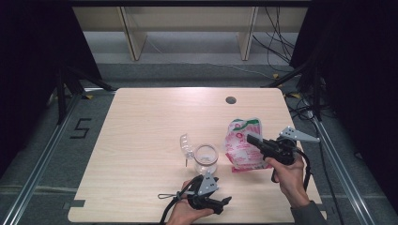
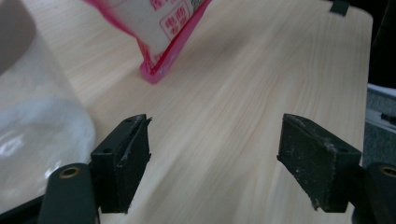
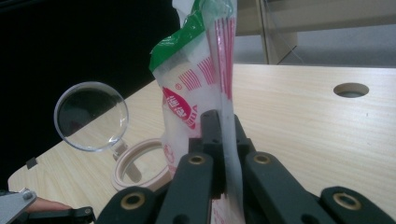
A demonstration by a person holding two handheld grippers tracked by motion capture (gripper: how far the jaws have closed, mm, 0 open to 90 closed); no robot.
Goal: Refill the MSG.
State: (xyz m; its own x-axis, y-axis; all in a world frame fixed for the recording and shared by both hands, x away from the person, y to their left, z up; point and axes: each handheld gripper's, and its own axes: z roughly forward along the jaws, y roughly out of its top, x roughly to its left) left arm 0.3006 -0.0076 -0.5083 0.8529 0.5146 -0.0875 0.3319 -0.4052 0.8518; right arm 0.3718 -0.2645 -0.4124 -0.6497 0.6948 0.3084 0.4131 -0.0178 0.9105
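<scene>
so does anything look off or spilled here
Nothing is spilled. The plastic bag of white granules is pinched at one edge by the right gripper and hangs lifted and tilted beside the glass jar, whose hinged lid stands open. The left gripper is open with nothing between its jaws.

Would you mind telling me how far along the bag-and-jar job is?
Done: the glass jar stands with its hinged lid open. In hand: the right gripper pinches the bag upright beside the jar; the left gripper is open, empty. Left: apparently, tipping the bag over the jar.
</scene>
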